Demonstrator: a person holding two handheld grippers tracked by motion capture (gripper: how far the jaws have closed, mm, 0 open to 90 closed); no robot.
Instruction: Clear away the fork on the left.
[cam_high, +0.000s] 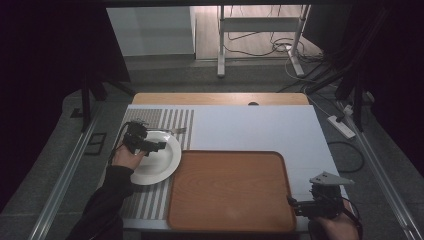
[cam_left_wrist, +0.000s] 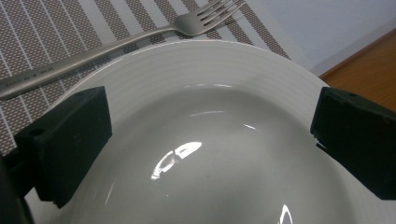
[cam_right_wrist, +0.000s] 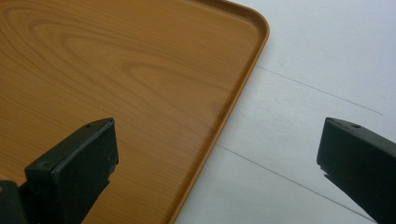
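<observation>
- My left claw (cam_left_wrist: 205, 140) hung spread wide over the white plate (cam_left_wrist: 201, 154), which sat on the striped mat (cam_high: 150, 200), touching nothing.
- My right claw (cam_right_wrist: 219, 172) gaped over the wooden tray's (cam_right_wrist: 116, 70) rim.
- Risk, I judged: glossy plate slipping, or nudging the fork (cam_left_wrist: 107, 46) just behind it.
- The tray lay bare, offering landing room.

you're working in a lab or recording studio, not a home: black curtains (cam_high: 45, 75) close off the sides, loose cables (cam_high: 280, 47) and a power strip (cam_high: 341, 126) lie on the floor, and metal rails (cam_high: 65, 175) flank the table (cam_high: 260, 127).
</observation>
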